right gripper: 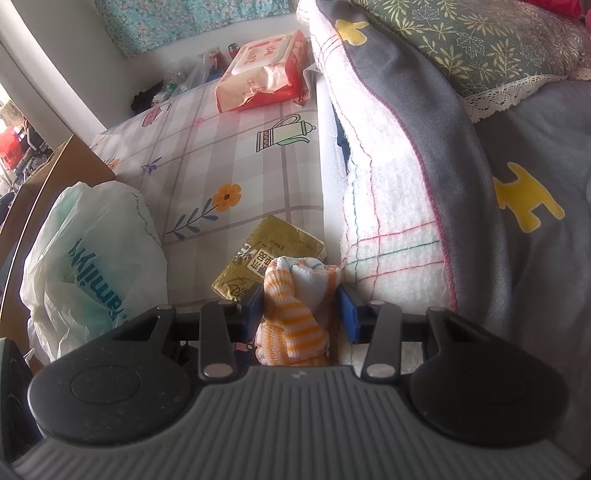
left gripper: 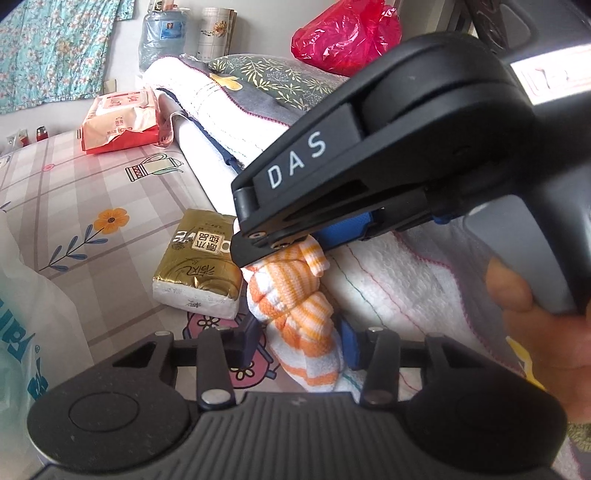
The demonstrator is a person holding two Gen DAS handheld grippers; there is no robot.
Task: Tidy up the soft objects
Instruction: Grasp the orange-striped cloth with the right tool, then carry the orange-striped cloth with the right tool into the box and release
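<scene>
An orange-and-white striped towel (left gripper: 295,306) is bunched into a twisted roll over the patterned table. My left gripper (left gripper: 301,341) is shut on its lower part. My right gripper (right gripper: 301,314) is shut on the other end of the same striped towel (right gripper: 295,321); it shows from the side in the left wrist view, clamping the roll's top. A folded white towel with coloured stitch lines (left gripper: 399,273) lies right of the roll, under a grey blanket with yellow shapes (right gripper: 517,184) and a green leaf-print pillow (right gripper: 491,40).
A gold tissue pack (left gripper: 199,269) lies just left of the roll on the checked tablecloth (left gripper: 92,192). A red-and-white wipes pack (left gripper: 118,122) sits farther back. A white plastic bag (right gripper: 92,258) stands at the left, a red plastic bag (left gripper: 347,33) at the back.
</scene>
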